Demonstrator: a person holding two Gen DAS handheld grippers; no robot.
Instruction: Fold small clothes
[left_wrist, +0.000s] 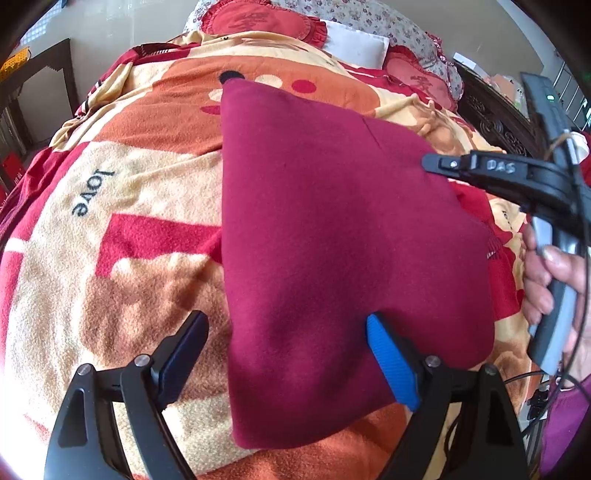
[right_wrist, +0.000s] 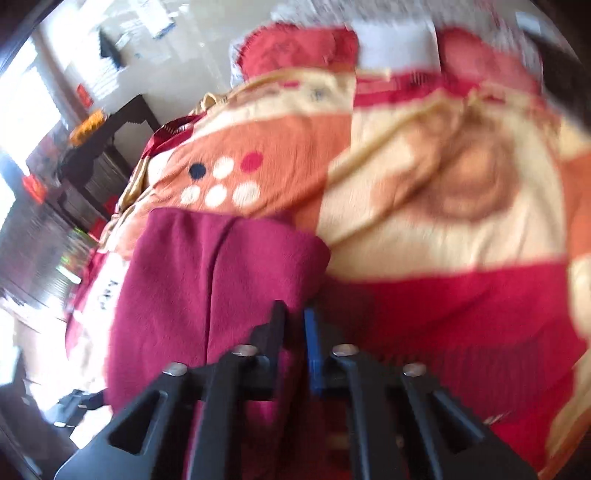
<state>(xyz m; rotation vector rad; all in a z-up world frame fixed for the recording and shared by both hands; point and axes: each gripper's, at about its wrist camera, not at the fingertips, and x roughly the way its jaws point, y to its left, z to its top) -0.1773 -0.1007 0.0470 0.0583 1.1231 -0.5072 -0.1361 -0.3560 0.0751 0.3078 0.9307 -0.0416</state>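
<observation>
A dark red garment (left_wrist: 332, 229) lies folded flat on the patterned bed blanket (left_wrist: 122, 229). My left gripper (left_wrist: 286, 325) is open, its jaws spread over the garment's near edge, the blue pad (left_wrist: 391, 365) resting against the cloth. My right gripper (left_wrist: 430, 162) reaches in from the right over the garment's right edge. In the blurred right wrist view the right gripper (right_wrist: 295, 314) has its jaws nearly together on the garment's (right_wrist: 207, 295) edge.
Red pillows (left_wrist: 258, 18) and a white pillow (left_wrist: 354, 40) lie at the head of the bed. A dark carved headboard (left_wrist: 495, 122) is at the right. A dark side table (left_wrist: 44, 70) stands at the left. A person's hand (left_wrist: 554, 273) holds the right gripper.
</observation>
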